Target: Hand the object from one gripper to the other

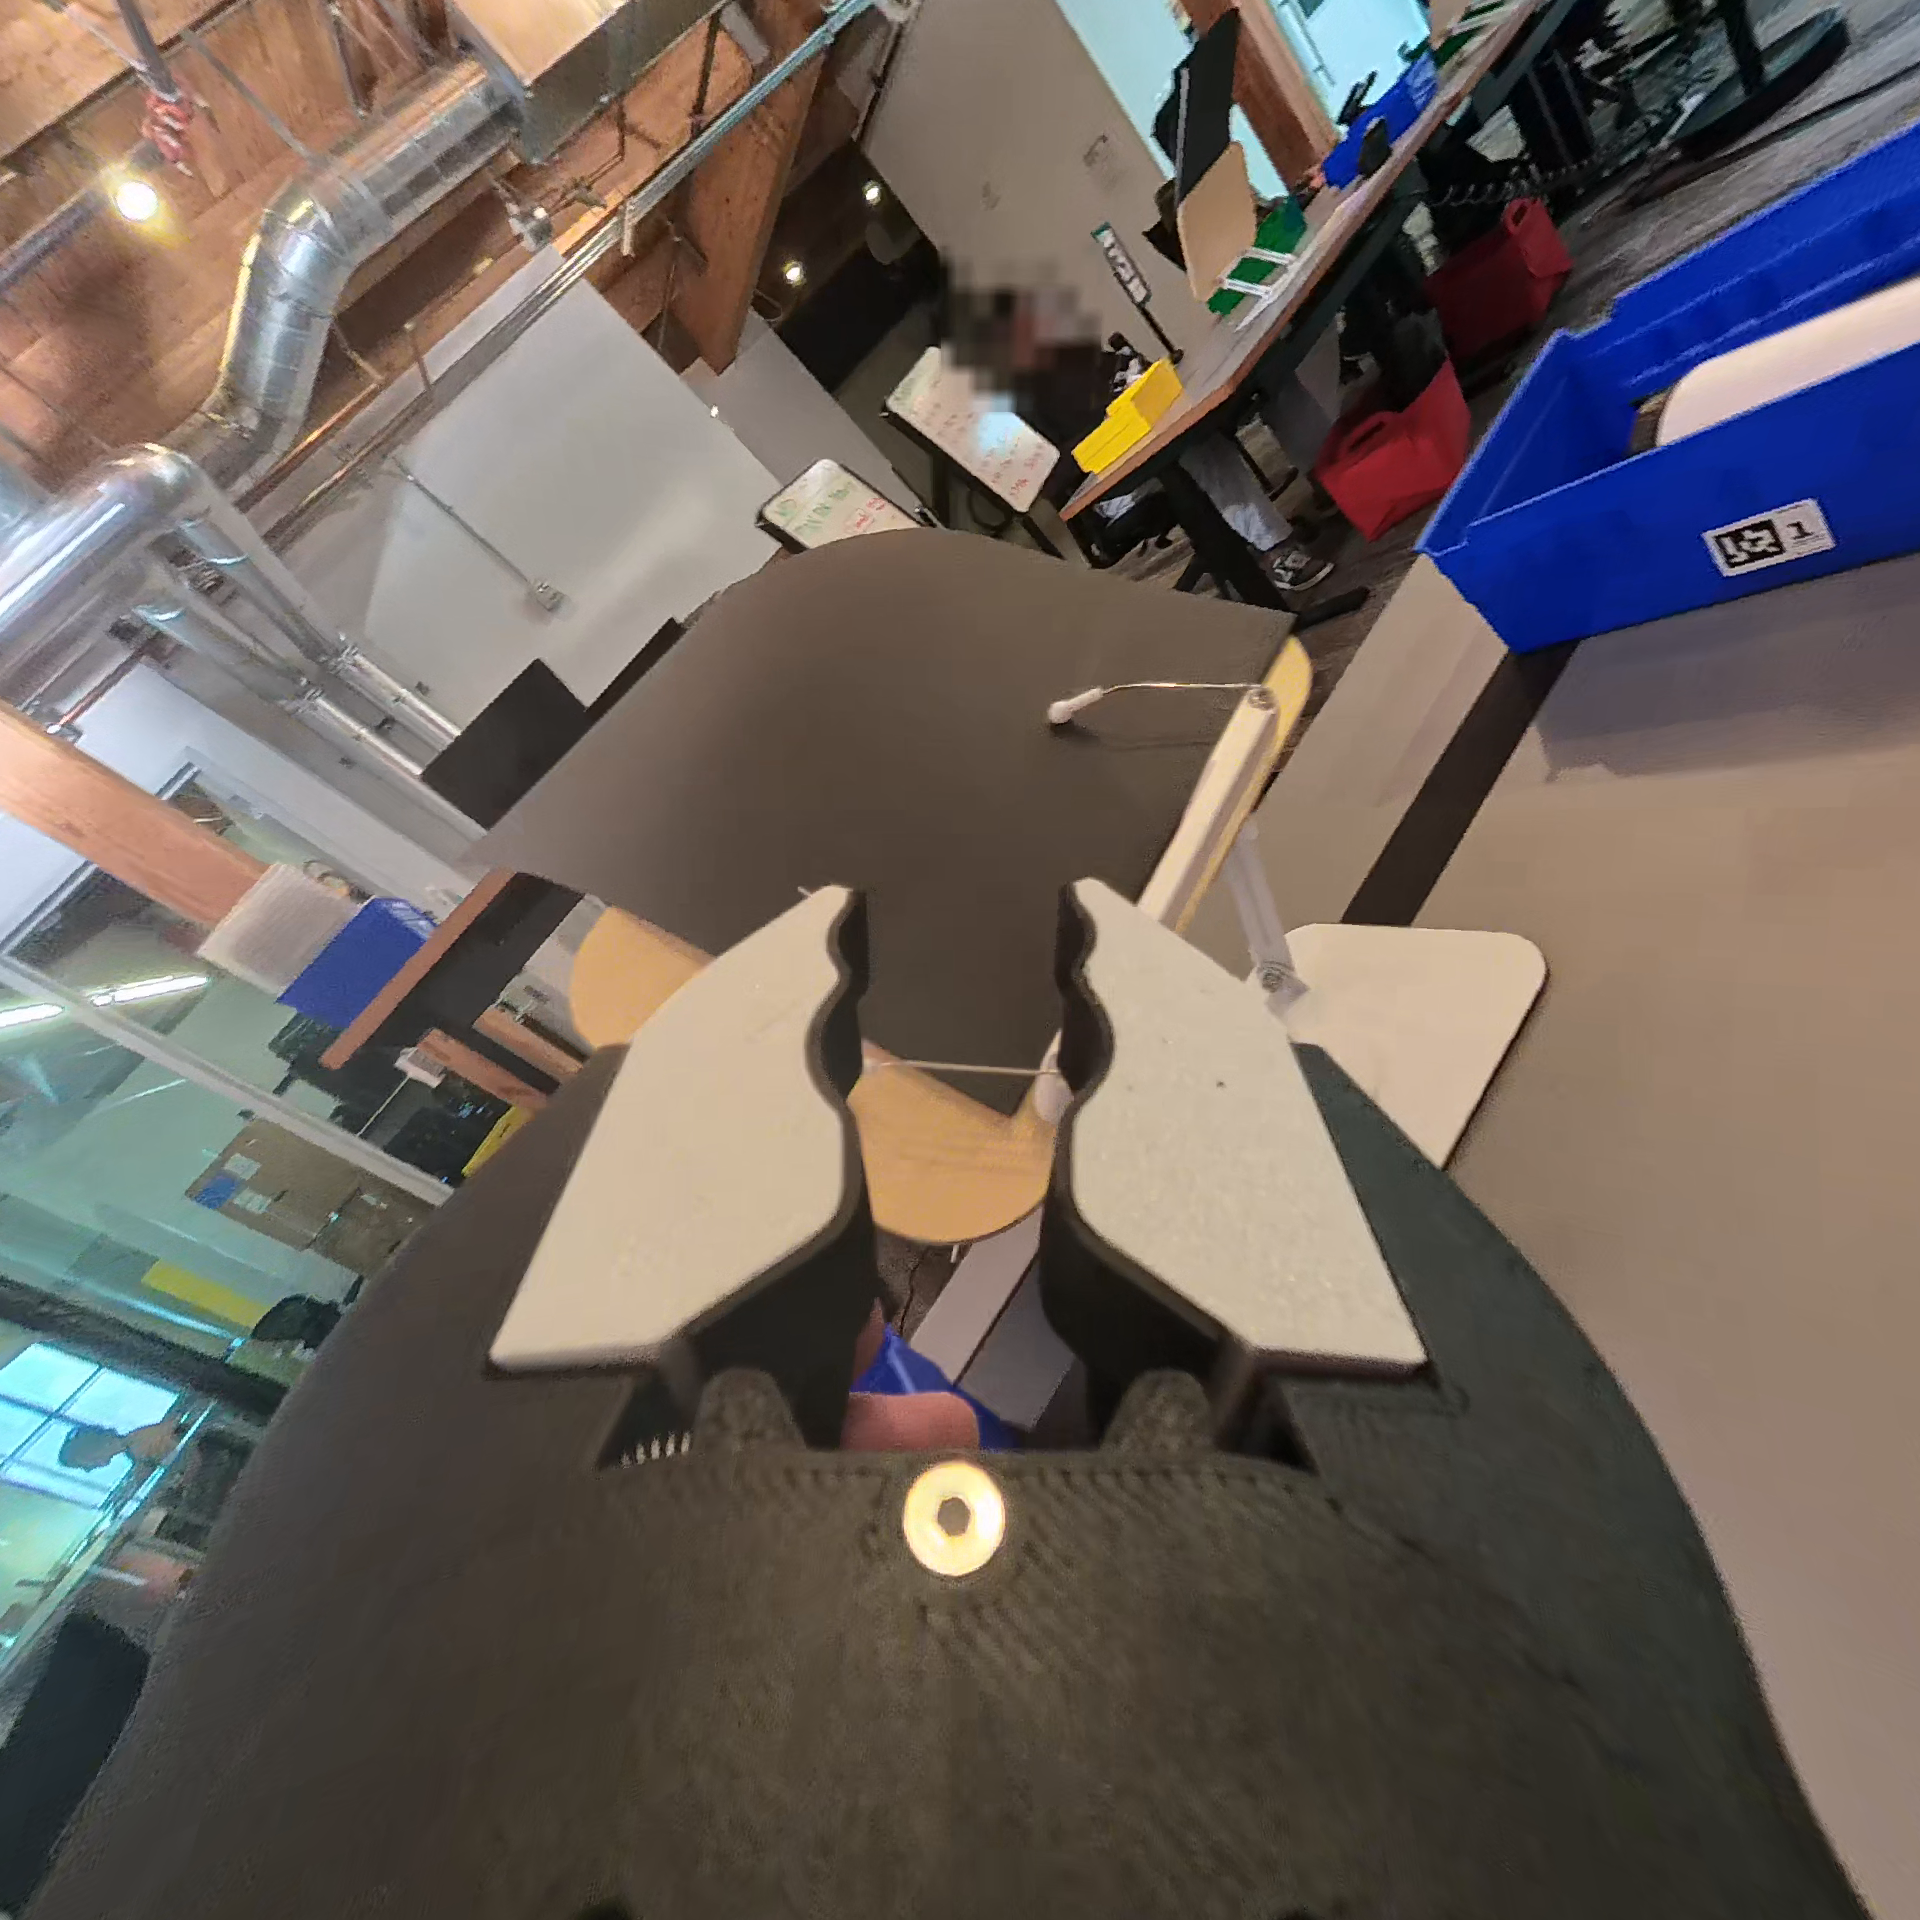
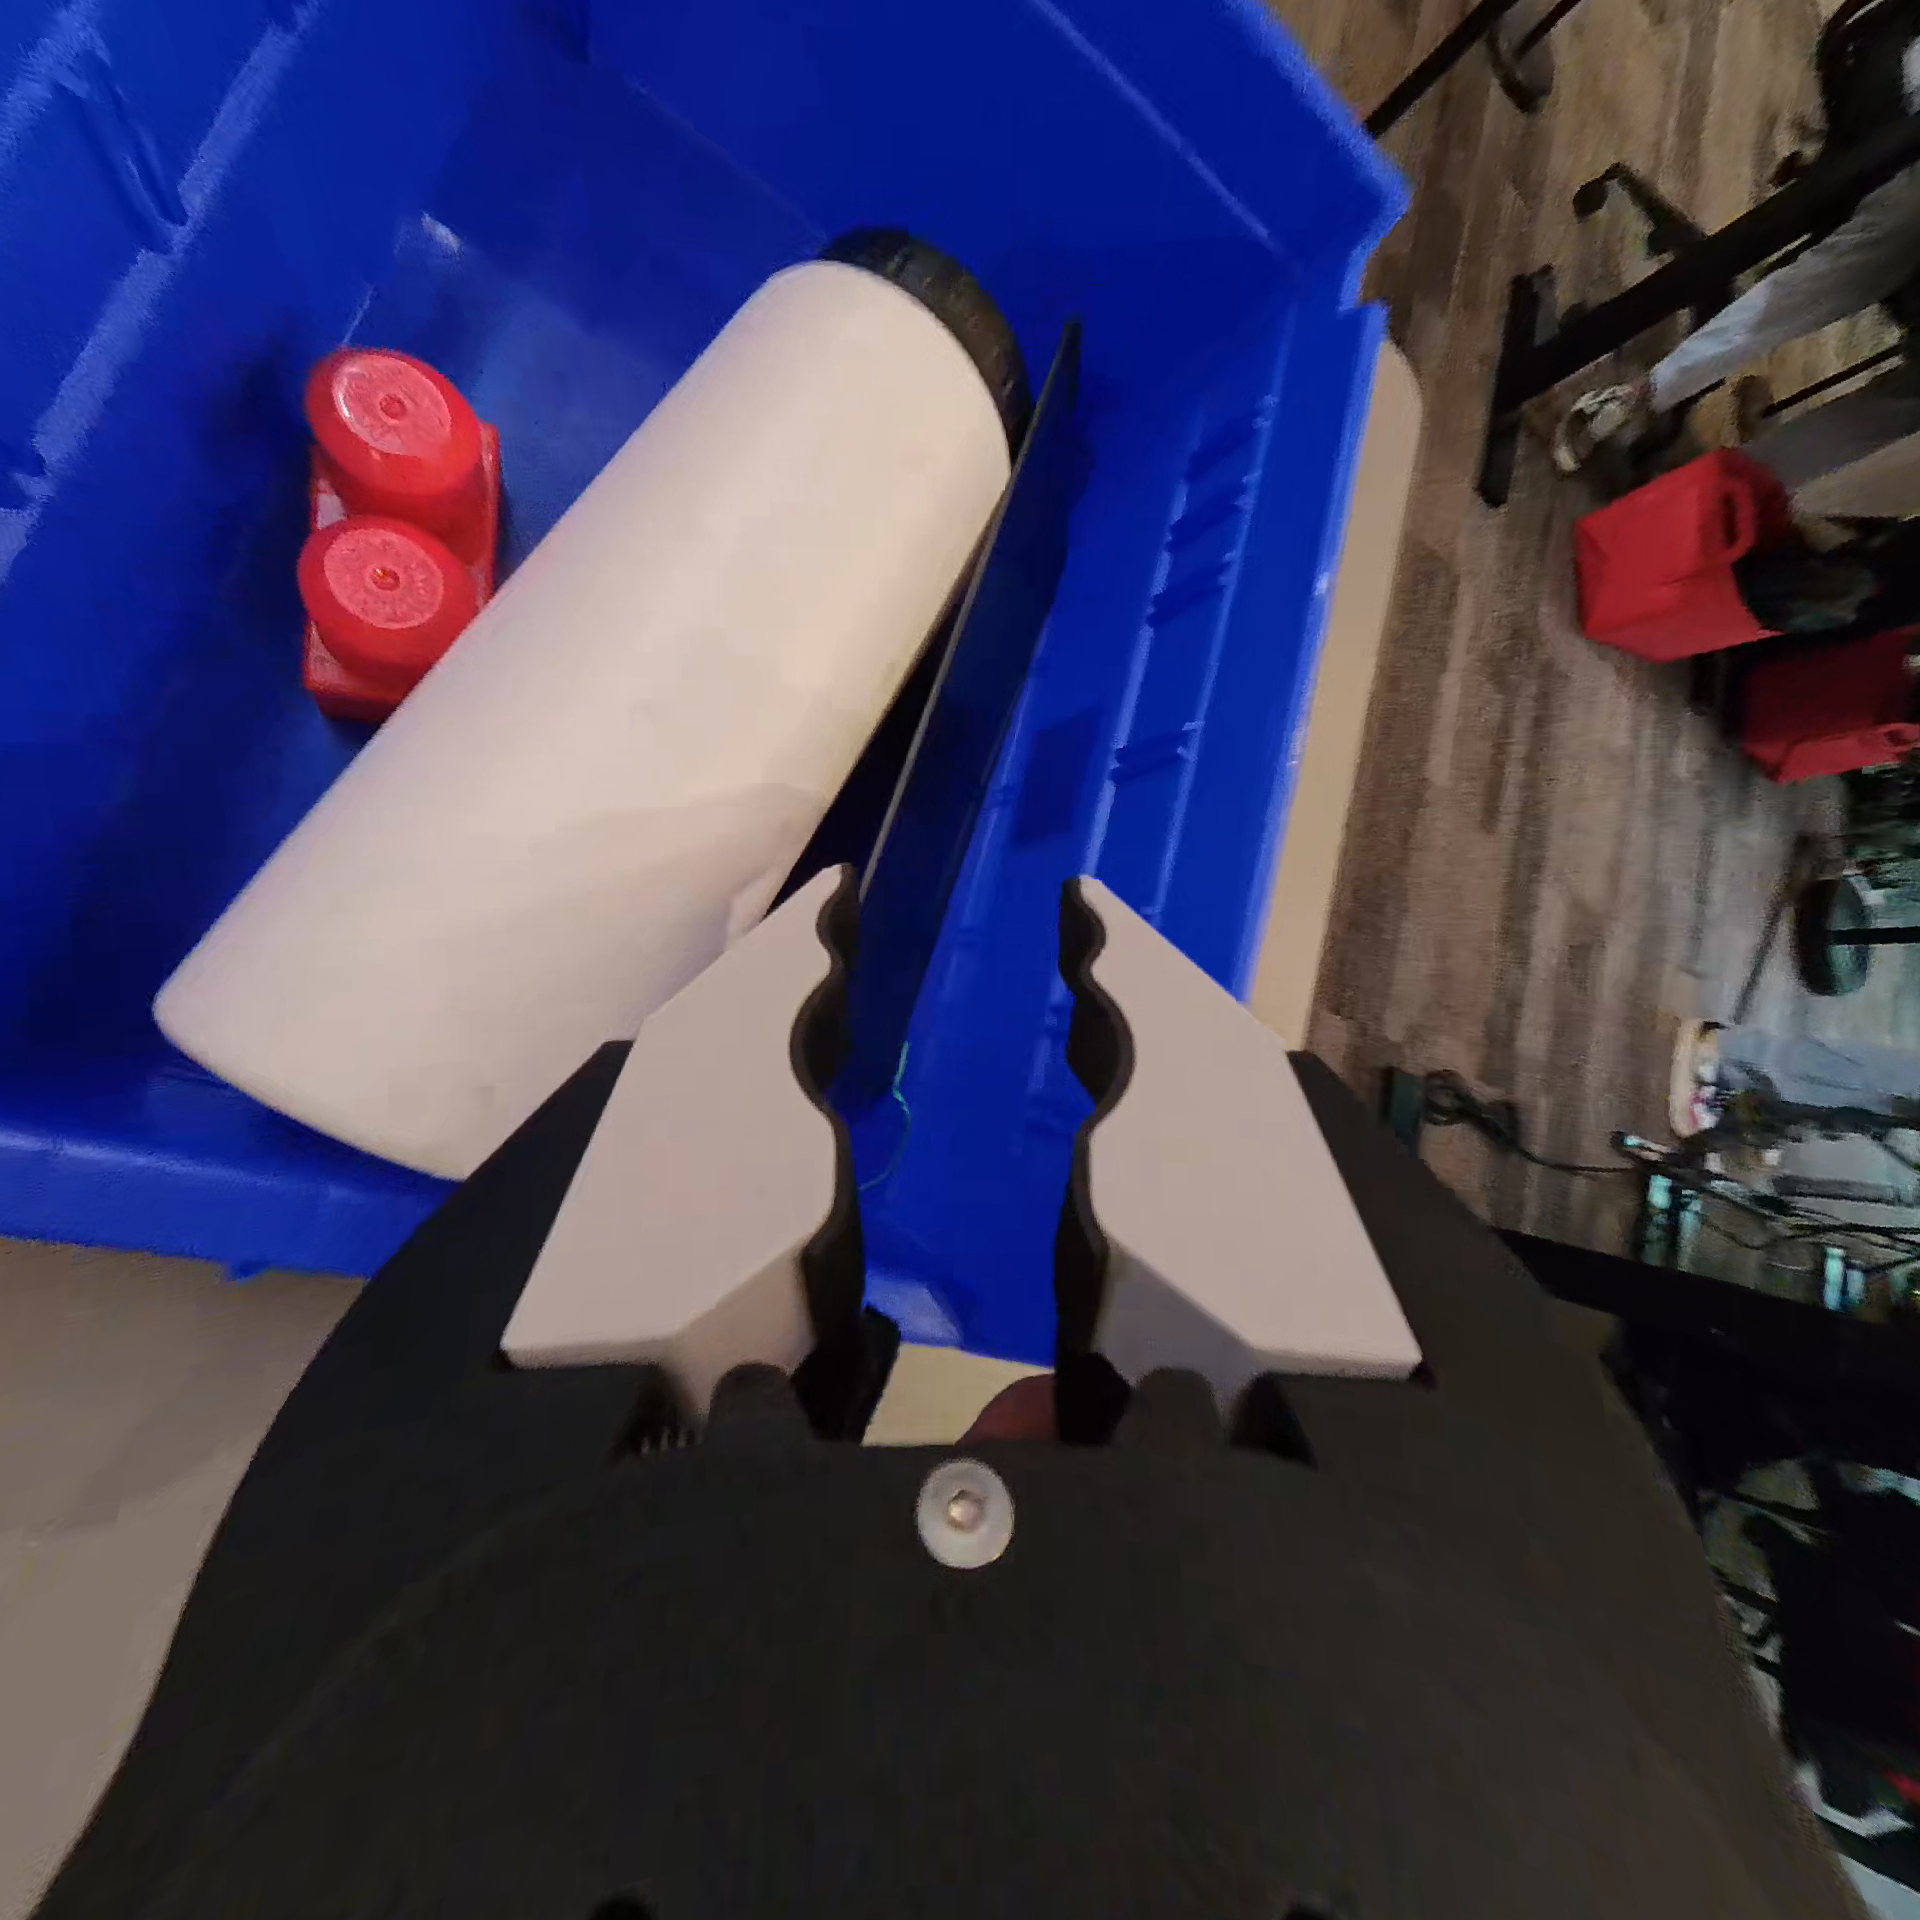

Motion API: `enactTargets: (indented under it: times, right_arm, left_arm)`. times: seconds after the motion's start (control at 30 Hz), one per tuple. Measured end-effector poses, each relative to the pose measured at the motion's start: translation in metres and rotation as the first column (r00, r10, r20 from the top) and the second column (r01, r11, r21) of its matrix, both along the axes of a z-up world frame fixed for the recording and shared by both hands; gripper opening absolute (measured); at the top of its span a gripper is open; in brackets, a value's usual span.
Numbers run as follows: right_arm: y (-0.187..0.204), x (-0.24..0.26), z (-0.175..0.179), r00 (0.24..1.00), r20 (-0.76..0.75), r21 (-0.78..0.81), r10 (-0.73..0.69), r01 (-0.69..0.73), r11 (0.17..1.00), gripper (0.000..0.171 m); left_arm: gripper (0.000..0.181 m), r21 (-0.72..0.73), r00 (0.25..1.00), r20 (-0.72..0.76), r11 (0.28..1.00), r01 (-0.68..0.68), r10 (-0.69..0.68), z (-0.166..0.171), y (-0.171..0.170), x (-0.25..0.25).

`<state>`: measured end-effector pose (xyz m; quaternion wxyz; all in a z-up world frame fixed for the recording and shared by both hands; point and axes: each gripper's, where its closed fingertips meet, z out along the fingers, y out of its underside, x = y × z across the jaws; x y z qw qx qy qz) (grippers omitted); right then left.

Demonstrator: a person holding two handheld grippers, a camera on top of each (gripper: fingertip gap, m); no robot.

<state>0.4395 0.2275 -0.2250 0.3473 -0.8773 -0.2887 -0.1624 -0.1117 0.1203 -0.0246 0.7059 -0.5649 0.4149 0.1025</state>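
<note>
Red lidded containers (image 2: 395,520) in blue bin (image 2: 1195,260); red bags (image 2: 1673,561) on floor.

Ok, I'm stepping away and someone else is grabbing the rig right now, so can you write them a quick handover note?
Left tool: open, empty, facing a black panel.
Right tool: open over the blue bin; a thin black sheet runs along one finger, not clamped.
In the bin: white cylinder, red two-capped piece.
Done: nothing visibly passed yet.
Left: grip an object, bring the tools together, hand it over.
</note>
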Motion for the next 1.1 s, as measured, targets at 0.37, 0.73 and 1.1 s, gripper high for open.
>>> enactTargets:
  times: [0.37,0.73,1.1]
  right_arm:
    - [-0.037,-0.219,0.189,0.867,-0.092,0.453,0.49,-0.402,0.796,0.031]
    - [-0.053,-0.348,0.192,0.672,-0.214,0.541,0.709,-0.523,0.659,0.029]
    - [-0.034,-0.335,0.166,0.704,-0.212,0.501,0.678,-0.517,0.694,0.028]
  left_arm:
    - [0.046,-0.025,0.938,0.145,0.949,-0.315,0.315,0.035,-0.013,-0.125]
    - [0.052,-0.543,0.916,0.062,0.784,-0.302,0.396,-0.073,-0.008,-0.188]
    - [0.06,-0.753,0.661,-0.37,0.206,-0.625,0.653,-0.205,-0.016,-0.282]
